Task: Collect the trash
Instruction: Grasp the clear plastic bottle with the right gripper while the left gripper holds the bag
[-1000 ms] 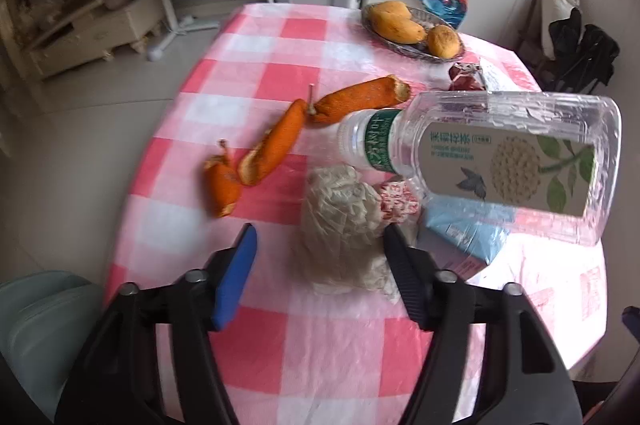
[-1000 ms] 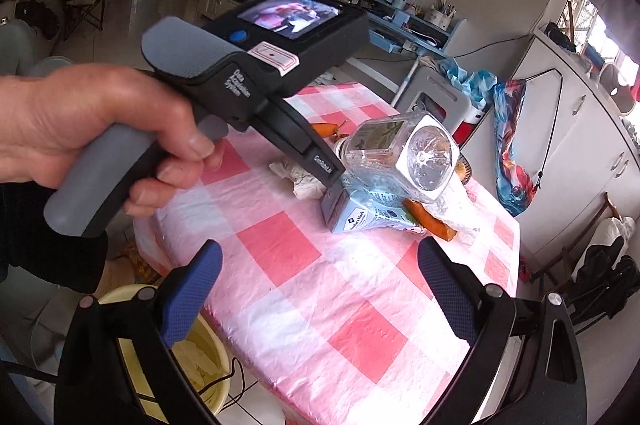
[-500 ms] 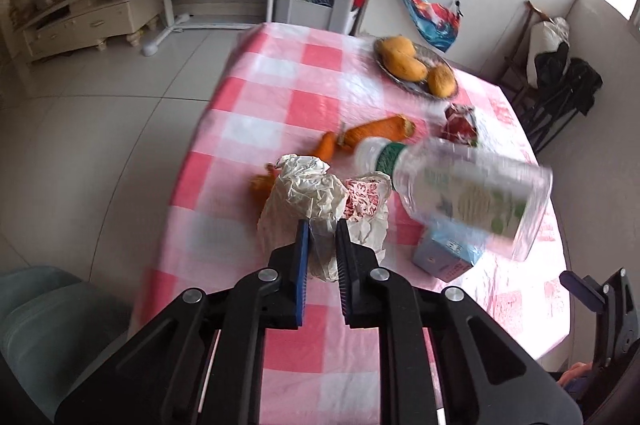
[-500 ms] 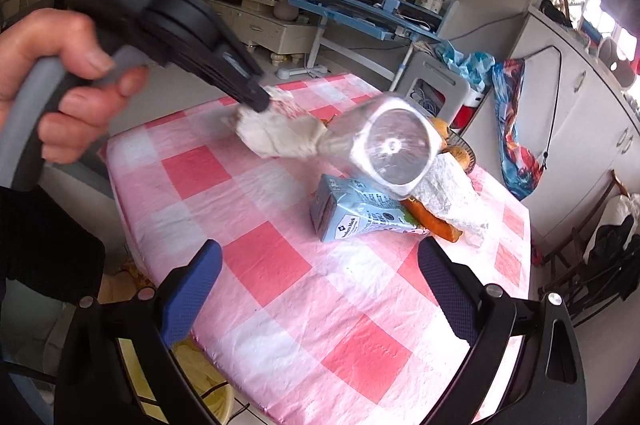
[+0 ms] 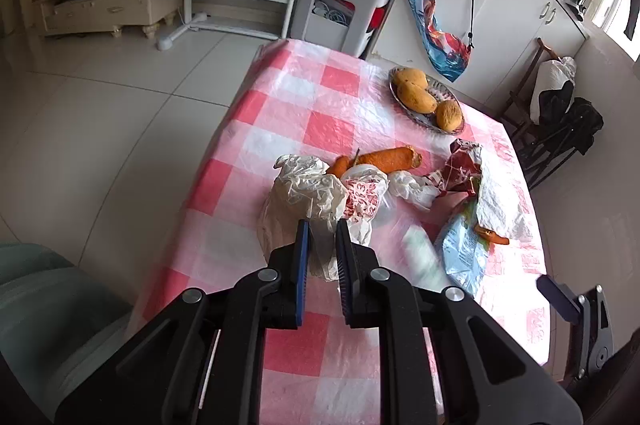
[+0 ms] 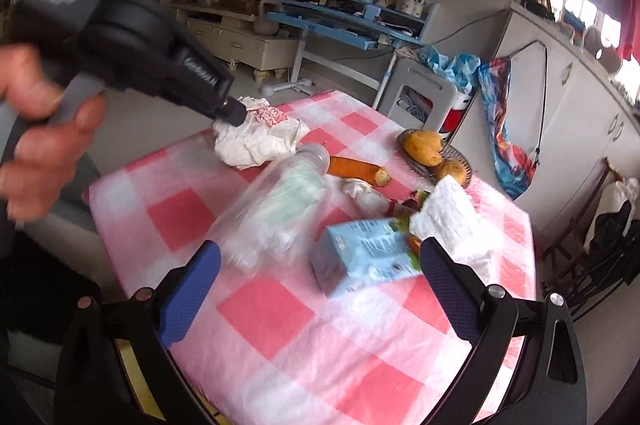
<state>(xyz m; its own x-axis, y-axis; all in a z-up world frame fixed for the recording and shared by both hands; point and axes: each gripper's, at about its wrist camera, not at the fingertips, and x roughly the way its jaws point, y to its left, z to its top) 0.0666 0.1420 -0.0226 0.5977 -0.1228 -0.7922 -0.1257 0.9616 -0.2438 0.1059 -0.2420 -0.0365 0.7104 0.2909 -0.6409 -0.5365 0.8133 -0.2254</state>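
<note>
Left gripper [image 5: 322, 245]: jaws closed on a fold of the crumpled white plastic bag [image 5: 308, 197]; the bundle, with its red-printed part, hangs from the jaws just above the near edge of the worktop [image 5: 304, 97]. Right gripper [image 6: 316, 265]: jaws wide open, nothing between them, hovering over the worktop near the plastic bottle [image 6: 276, 213] and the light-blue carton [image 6: 360, 257]. Bottle is blurred and lies on its side, probably rolling; cannot tell if it has settled. Risks, as judged: (1) the grip is on thin film only, near one end of the bundle, so the bag may slip out or tear under a quick swing, spilling whatever is wrapped inside. (2) The bottle lies close to the worktop's edge on a slick checked cover, so it may roll off before the right jaws reach it. (3) Closing on a round, smooth bottle off-centre may squirt it sideways into the carton. (4) The orange peel [image 5: 386, 159] and the red wrapper [image 5: 460, 173] lie close behind the bag; a low pass could drag them. The fruit bowl [image 5: 426, 97] stands well apart and is not trash.
</note>
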